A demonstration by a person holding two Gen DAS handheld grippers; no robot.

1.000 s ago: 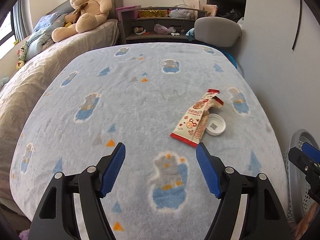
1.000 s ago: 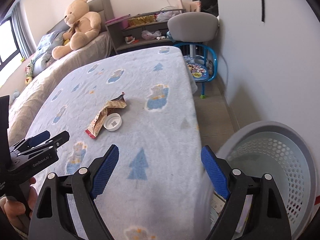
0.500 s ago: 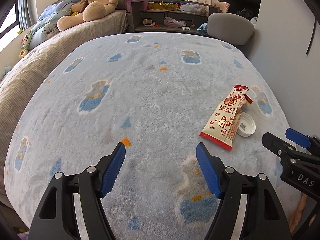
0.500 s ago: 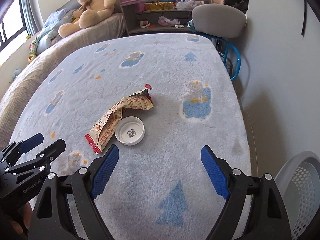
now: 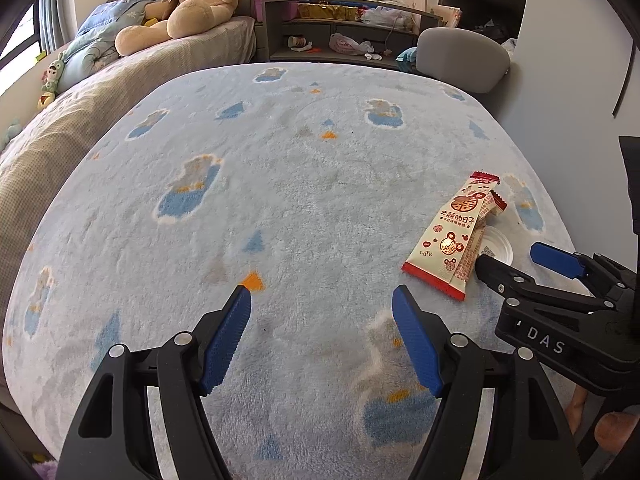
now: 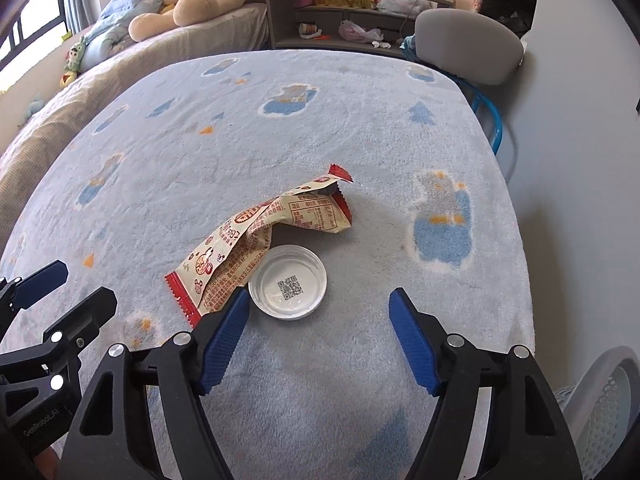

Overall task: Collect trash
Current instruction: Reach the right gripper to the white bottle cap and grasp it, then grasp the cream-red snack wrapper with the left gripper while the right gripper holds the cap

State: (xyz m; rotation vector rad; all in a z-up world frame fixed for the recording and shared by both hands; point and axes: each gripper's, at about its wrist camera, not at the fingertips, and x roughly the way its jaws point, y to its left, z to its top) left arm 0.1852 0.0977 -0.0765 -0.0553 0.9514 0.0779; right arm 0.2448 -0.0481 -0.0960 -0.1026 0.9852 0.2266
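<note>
Hovering low over a pale blue blanket point(image 6: 360, 112) with bear and tree prints, the right gripper point(image 6: 319, 309) has its blue-padded fingers spread wide and grasps nothing. Just ahead of it, at about 11 o'clock, lies a white plastic lid point(image 6: 288, 287) with a small square code printed inside, open side up. The left finger's tip sits right beside the lid's rim and over the edge of a crumpled snack wrapper point(image 6: 256, 246), cream with red ends, which touches the lid and stretches away toward 12 o'clock.

The left gripper point(image 5: 322, 305) is also released, fingers apart over bare blanket, holding nothing. From its camera the wrapper point(image 5: 454, 240) lies at 2 o'clock, with the lid point(image 5: 498, 246) partly hidden behind it and the right gripper point(image 5: 524, 264) reaching in from 3 o'clock.

A white perforated basket point(image 6: 604, 412) stands off the blanket's edge at 4 o'clock in the right view. A teddy bear point(image 5: 188, 0) sits on the bed at 11 o'clock, and a grey chair point(image 5: 464, 58) at 1 o'clock.
</note>
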